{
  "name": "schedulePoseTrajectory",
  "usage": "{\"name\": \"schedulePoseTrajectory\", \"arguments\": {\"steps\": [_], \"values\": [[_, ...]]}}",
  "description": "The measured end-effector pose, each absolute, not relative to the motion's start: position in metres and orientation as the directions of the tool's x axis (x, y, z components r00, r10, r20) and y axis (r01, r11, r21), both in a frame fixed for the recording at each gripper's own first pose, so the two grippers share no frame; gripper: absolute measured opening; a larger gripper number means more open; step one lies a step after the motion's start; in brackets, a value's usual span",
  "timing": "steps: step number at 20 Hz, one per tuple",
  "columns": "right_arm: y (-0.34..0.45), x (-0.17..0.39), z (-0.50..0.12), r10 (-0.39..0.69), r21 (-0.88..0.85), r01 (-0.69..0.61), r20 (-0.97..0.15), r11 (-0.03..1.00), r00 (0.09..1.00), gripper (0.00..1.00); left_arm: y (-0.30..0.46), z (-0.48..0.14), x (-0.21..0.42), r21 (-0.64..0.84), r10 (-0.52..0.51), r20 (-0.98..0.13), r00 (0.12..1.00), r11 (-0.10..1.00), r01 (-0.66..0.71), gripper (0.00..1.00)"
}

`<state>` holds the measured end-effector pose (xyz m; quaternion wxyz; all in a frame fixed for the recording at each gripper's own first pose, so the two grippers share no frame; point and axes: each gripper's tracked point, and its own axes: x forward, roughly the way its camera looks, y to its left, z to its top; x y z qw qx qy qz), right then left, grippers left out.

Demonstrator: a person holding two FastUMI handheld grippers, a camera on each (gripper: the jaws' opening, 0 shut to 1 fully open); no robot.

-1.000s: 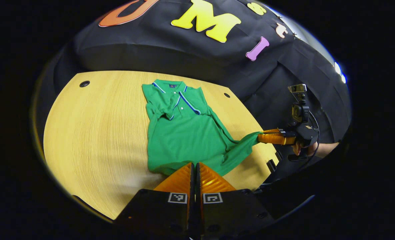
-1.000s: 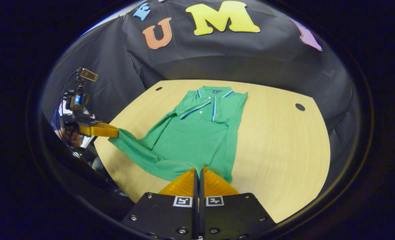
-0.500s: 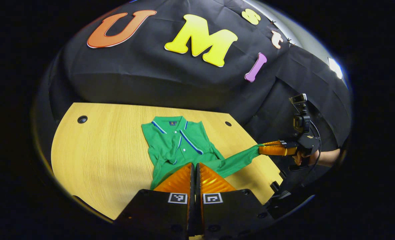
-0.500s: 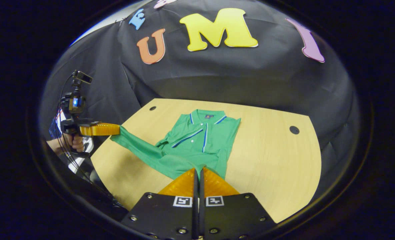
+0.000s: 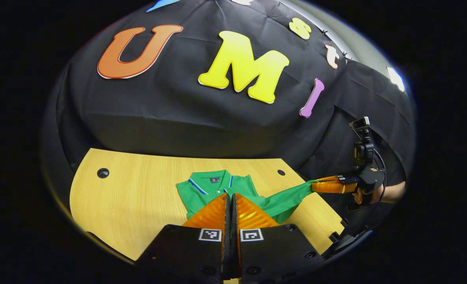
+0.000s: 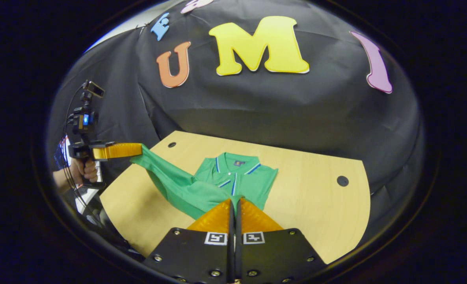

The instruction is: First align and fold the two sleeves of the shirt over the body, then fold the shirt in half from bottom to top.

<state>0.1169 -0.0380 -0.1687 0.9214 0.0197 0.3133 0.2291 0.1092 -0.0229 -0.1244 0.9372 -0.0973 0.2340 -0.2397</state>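
My left claw (image 5: 230, 203) and right claw (image 6: 235, 209) each pinch the green shirt (image 6: 233, 181)'s bottom edge tight, lifted over the desk (image 6: 316, 213), so I should carry both evenly up to the collar (image 6: 235, 162).

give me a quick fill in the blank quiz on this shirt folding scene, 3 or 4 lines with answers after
1. The shirt on the wooden table is the colour ____.
2. Both the left gripper and the right gripper have their fingers ____ on the shirt's hem.
3. The shirt's collar points toward the booth's ____.
4. The hem is lifted ____ the table, not lying flat on it.

Missing words: green; shut; wall; above
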Motion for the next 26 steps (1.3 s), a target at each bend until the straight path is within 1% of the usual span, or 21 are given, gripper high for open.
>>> {"name": "schedulePoseTrajectory", "arguments": {"steps": [5,7,9,11,15,21,26], "values": [[-0.039,0.176,-0.151,0.399,0.159,-0.375,-0.535,0.913,0.745,0.01,-0.014,-0.117,0.153,-0.295,-0.472,-0.368,0.801,0.876,0.381,0.03],[-0.038,0.195,-0.154,0.387,0.152,-0.366,-0.534,0.918,0.751,0.0,-0.011,-0.118,0.175,-0.313,-0.467,-0.359,0.808,0.876,0.367,0.03],[-0.037,0.215,-0.159,0.381,0.159,-0.352,-0.532,0.922,0.757,0.01,-0.006,-0.127,0.197,-0.299,-0.449,-0.359,0.818,0.886,0.355,0.03],[-0.039,0.236,-0.172,0.364,0.147,-0.34,-0.533,0.929,0.764,0.01,-0.005,-0.138,0.216,-0.281,-0.442,-0.361,0.821,0.891,0.356,0.03],[-0.04,0.27,-0.21,0.337,0.145,-0.31,-0.561,0.939,0.756,0.01,-0.005,-0.18,0.248,-0.276,-0.418,-0.399,0.816,0.903,0.328,0.03],[-0.038,0.302,-0.258,0.31,0.152,-0.276,-0.602,0.949,0.736,0.01,-0.008,-0.224,0.28,-0.24,-0.392,-0.442,0.807,0.918,0.314,0.03],[-0.038,0.327,-0.289,0.253,0.098,-0.247,-0.622,0.964,0.741,0.01,-0.002,-0.255,0.301,-0.188,-0.332,-0.464,0.821,0.943,0.275,0.03]]}}
